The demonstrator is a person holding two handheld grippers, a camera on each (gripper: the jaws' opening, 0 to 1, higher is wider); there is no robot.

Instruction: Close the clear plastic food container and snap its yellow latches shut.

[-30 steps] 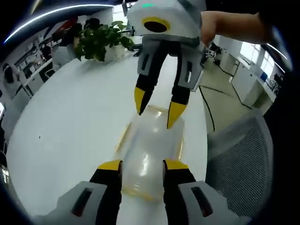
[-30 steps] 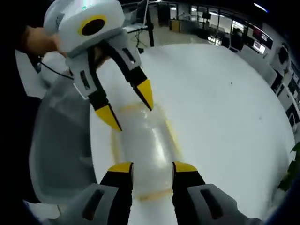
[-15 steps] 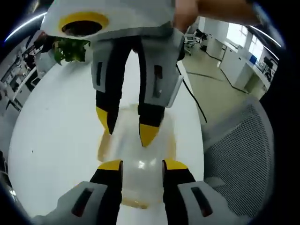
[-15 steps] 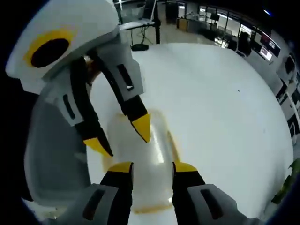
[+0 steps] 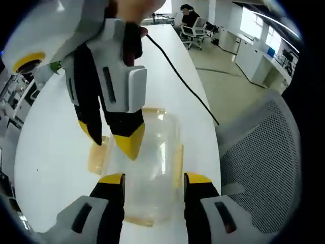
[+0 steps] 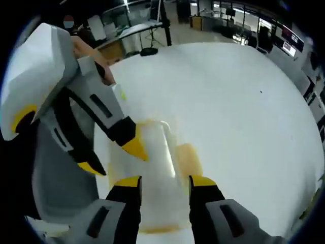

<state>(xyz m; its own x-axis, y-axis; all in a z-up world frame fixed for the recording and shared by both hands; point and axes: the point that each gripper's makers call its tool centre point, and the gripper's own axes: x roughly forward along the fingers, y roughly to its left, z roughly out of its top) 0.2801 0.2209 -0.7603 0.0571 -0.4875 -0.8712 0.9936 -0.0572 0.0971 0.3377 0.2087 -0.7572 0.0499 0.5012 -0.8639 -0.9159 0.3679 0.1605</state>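
- White round tabletop [image 5: 56, 152] carries the clear plastic food container [image 5: 150, 168], lid down, between both grippers.
- Left gripper [image 5: 154, 179] stays spread over its near end; the right gripper [image 6: 165, 181], also spread, has swung from above the lid toward one side's yellow latch [image 5: 96, 157], which seemingly gets snapped next.
- Beyond: grey mesh chair [image 5: 259, 168], black cable [image 5: 177, 76], neither obstructing.

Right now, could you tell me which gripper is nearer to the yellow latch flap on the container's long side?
Right. The right gripper has its tips at the yellow latch on the container's side. The left gripper hovers open over the container's near end, away from that latch.
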